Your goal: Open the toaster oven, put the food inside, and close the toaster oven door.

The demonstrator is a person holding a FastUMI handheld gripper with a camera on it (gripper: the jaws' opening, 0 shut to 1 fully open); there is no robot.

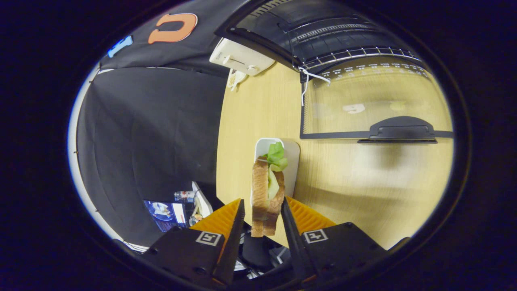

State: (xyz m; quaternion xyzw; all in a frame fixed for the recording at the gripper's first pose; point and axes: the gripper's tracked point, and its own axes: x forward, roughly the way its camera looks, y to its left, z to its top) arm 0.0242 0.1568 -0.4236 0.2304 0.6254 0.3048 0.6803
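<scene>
Black cloth drapes the booth to the left, and low down past the table's edge sits a clutter of things, a bottle and a lit screen (165, 212) among them, too small to make out. Further right a pale wooden table (250, 121) runs up toward a white appliance (241, 57) at its far end, beside the toaster oven (323, 32). A white tray (291, 159) lies on the table beyond the gripper (262, 206), whose two fingers are closed on a sandwich (266, 194), one pressing each bread face, so it stands on edge between them with green lettuce (278, 157) poking out of the far end. To the right the oven door (375, 105) is already dropped open, its glass lying flat over the table with the dark handle (400, 130) nearest me, and the wire rack (359, 52) shows in the cavity behind. My worry is the sandwich: held only by its soft slices, the filling could slide out or the lettuce shed as it travels, and a low approach could catch the open door or the rack's front edge. A white cord (309, 79) hangs by the door hinge and might snag. Nothing printed is legible; the fingers carry square markers (209, 238), not words.
</scene>
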